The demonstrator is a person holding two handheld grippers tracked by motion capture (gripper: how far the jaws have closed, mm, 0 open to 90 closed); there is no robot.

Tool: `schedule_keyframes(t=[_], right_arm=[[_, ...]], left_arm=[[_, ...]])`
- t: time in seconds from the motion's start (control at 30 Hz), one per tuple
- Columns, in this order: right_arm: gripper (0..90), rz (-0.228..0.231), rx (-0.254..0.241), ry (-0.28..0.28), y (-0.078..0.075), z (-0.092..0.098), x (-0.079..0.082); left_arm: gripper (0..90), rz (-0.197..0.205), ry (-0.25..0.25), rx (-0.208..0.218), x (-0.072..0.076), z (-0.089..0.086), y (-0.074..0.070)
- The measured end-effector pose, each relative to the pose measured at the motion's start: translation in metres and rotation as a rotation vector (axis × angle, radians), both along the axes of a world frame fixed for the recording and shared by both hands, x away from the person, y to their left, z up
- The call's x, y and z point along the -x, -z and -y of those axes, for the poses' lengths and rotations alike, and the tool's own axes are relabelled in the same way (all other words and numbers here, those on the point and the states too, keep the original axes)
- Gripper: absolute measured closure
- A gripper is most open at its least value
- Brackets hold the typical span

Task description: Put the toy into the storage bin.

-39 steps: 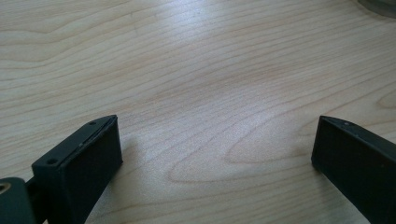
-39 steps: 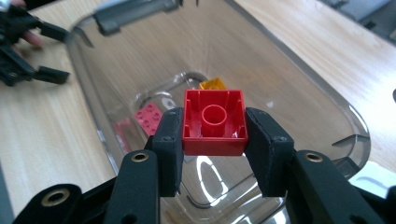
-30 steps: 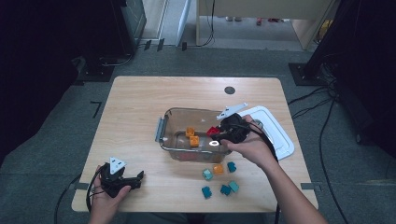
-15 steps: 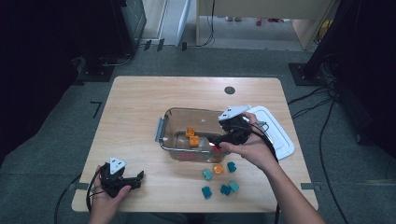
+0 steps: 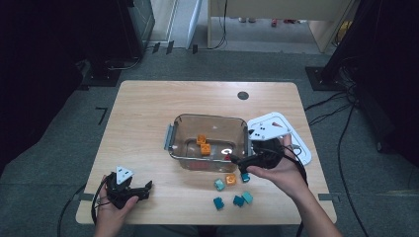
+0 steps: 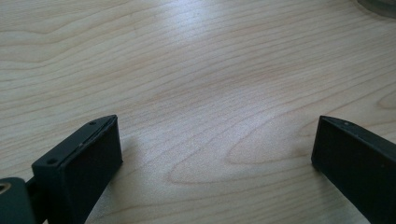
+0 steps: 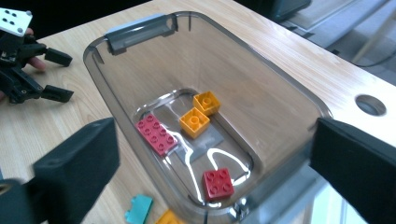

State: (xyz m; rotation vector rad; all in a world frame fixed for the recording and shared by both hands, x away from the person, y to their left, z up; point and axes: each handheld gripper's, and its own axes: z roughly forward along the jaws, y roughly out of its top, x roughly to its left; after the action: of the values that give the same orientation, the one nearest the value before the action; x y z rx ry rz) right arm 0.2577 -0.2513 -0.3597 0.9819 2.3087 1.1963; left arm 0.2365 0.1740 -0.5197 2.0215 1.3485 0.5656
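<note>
The high view looks forward and down from above the person's side, far enough off to take in the whole table (image 5: 148, 113) and the floor around it. The left gripper view rides low and close, facing along its jaws over bare wood; a curved edge at its top right corner is perhaps the clear bin. The right gripper view sits just above the clear bin (image 7: 140, 30), looking down into it. It shares the bin (image 5: 170, 143) and the left claw (image 7: 58, 74) with the high view (image 5: 143, 190).
</note>
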Motion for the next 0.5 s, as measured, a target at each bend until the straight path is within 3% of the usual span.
schedule_keyframes(t=[0.13,0.5], right_arm=[[0.0,0.014,0.001,0.037,0.005,0.007,0.015],[0.0,0.021,-0.074,0.089,0.031,0.037,0.048]], left_arm=[[1.4,0.000,0.000,0.000,0.000,0.000,0.000],[1.4,0.001,-0.001,0.001,0.000,0.000,0.000]])
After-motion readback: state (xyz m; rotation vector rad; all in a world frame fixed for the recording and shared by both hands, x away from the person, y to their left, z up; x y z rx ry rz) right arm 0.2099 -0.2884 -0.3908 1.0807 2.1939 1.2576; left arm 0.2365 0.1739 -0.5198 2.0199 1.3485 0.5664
